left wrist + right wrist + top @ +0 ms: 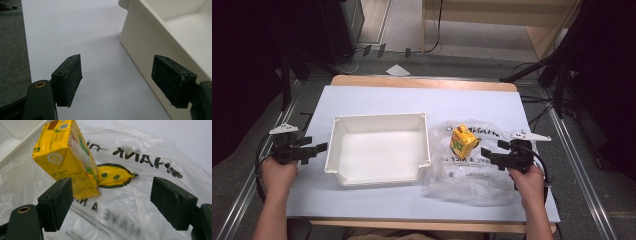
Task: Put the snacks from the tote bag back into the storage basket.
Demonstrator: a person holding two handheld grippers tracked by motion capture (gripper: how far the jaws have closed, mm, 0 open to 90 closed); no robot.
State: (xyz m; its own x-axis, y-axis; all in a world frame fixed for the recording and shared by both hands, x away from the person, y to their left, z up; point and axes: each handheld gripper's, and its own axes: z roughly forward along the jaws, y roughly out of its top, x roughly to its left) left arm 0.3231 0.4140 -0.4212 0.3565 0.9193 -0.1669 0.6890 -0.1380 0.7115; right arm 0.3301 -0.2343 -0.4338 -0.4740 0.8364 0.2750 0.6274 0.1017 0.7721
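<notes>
A yellow drink carton (462, 139) stands tilted on a clear plastic bag (462, 172) printed with black letters, right of a white bin (379, 118). My right gripper (484, 154) rests on the bag just right of the carton, jaws open. In the right gripper view the carton (65, 157) leans just beyond the left pad (58, 202), and the right gripper (112, 200) has only the bag (140, 162) in its gap. My left gripper (323, 148) stands open beside the bin's left wall. In the left gripper view the left gripper (117, 80) holds nothing, the bin wall (142, 42) close by.
A pale sheet (412, 100) covers the table, with bare room behind the bin and the bag. Dark stands and cables (557, 85) crowd the floor at both sides. The sheet's left edge and grey floor (12, 55) lie beside my left gripper.
</notes>
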